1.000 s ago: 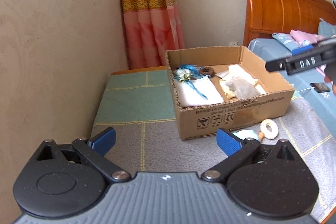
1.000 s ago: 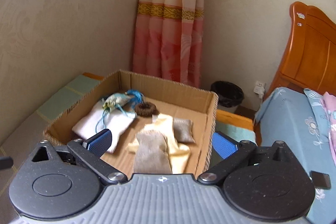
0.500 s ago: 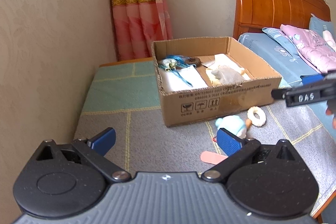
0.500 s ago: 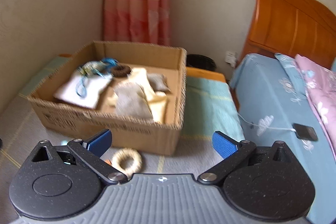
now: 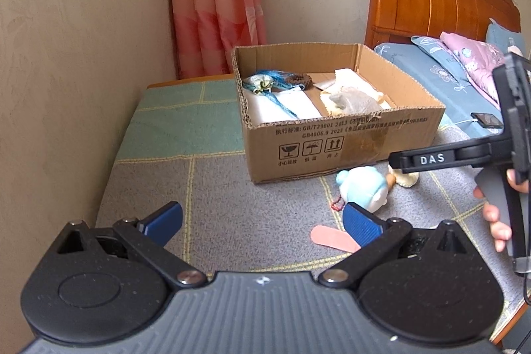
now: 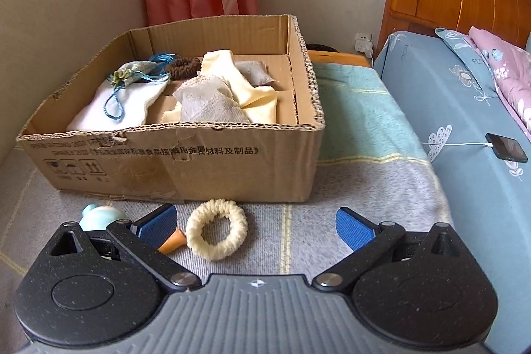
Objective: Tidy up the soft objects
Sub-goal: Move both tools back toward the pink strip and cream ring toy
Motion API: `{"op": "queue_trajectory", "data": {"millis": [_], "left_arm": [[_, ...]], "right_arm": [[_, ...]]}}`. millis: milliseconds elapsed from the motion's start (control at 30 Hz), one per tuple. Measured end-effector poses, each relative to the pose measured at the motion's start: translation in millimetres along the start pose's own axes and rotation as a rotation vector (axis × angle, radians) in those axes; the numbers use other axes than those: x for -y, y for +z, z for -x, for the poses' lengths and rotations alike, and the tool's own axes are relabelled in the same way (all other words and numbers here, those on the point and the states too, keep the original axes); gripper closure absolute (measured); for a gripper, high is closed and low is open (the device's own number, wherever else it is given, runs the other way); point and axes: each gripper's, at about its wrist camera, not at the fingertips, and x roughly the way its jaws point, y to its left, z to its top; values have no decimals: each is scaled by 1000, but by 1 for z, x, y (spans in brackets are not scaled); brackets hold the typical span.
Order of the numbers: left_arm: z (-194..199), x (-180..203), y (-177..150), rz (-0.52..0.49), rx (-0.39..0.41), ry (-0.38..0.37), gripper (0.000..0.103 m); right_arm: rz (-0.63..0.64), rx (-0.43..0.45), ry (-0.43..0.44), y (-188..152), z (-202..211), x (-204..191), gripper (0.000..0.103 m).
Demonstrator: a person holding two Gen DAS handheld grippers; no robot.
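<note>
- The cardboard box (image 6: 186, 155) on the blanket (image 6: 365, 175) already holds pouches and cloths
- The cream scrunchie (image 6: 216, 228) and blue plush toy (image 5: 363, 184) lie just before it, waiting
- The right gripper (image 6: 255, 226) and left gripper (image 5: 262, 223) are both wide open, empty
- Compared with a second ago, both have drawn back from the box and lower toward the loose items

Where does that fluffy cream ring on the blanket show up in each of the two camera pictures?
Left wrist view: cream ring at right of centre, mostly hidden behind the right gripper's black finger, beside the blue plush toy.
Right wrist view: cream ring low and centre-left, in full view.
Shared landmark: the cardboard box just behind it.
</note>
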Motion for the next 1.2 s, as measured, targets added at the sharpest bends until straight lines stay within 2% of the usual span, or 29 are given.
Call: {"op": "queue_trajectory", "data": {"millis": [267,433,500,667,867,1200], "left_arm": [[-8,3,-1,-10,-15,-4,1],[-12,9,-2,-33,-27,-4,1],[-13,12,-2,-38,-30,-13,1],[-14,18,-3,-51,-38,-27,1],[-16,22,-6,-62,-44,-37,1],[-36,36,-14,-89,-110,-74,1]], "right_arm": [[-5,-38,-38,1,-21,-4,0],[-27,-42,-46,-1,-19,10,0],[-11,-47,-34,-4,-15,13,0],[30,-49,-70,-10,-11,15,0],[58,-38,-55,-17,-4,23,0],[76,-17,-38,-25,2,28,0]]}}
